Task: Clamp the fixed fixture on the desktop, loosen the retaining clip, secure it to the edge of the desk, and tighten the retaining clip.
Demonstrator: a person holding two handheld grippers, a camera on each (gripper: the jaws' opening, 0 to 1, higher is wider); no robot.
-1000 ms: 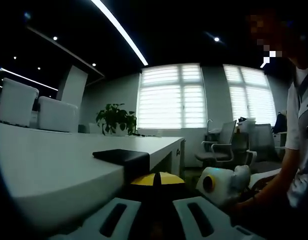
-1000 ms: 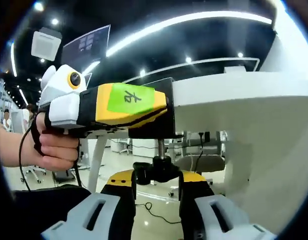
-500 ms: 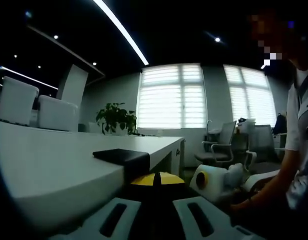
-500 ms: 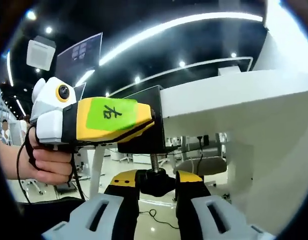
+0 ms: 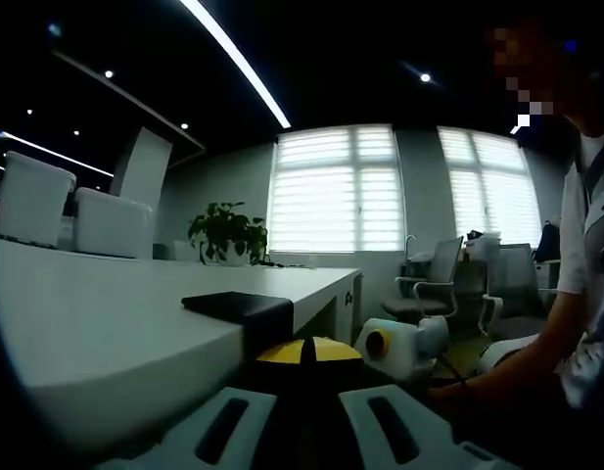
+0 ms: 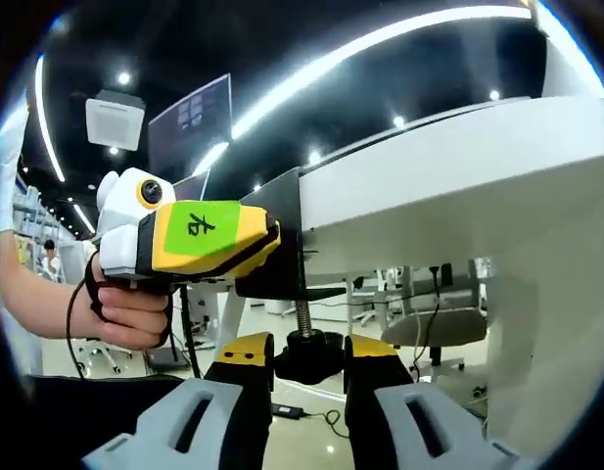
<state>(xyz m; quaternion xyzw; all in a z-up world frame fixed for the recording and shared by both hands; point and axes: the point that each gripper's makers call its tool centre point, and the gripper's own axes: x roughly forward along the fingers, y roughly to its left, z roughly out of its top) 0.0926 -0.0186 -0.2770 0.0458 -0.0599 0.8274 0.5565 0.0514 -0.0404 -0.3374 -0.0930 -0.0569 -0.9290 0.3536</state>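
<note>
A black clamp fixture (image 5: 239,305) sits on the edge of the white desk (image 5: 106,333). My left gripper (image 5: 303,358) is shut on it, yellow jaw tips pressed together at its near side. From below, the fixture (image 6: 282,245) wraps the desk edge (image 6: 429,186), and its threaded screw (image 6: 303,315) hangs down to a black knob (image 6: 308,351). My right gripper (image 6: 308,345) is shut on that knob, one jaw on each side. The left gripper (image 6: 267,240), yellow with a green label, is held by a hand (image 6: 130,313) and grips the fixture from the left.
White boxes (image 5: 71,211) and a potted plant (image 5: 228,235) stand far along the desk. Office chairs (image 5: 429,284) stand by the windows. A person's arm (image 5: 536,362) is at the right, with the right gripper's white body (image 5: 399,348) beside it. A desk leg (image 6: 536,343) rises close on the right.
In the left gripper view the right gripper's body has moved left, toward the desk. In the right gripper view the knob now sits lower and deeper between the jaws.
</note>
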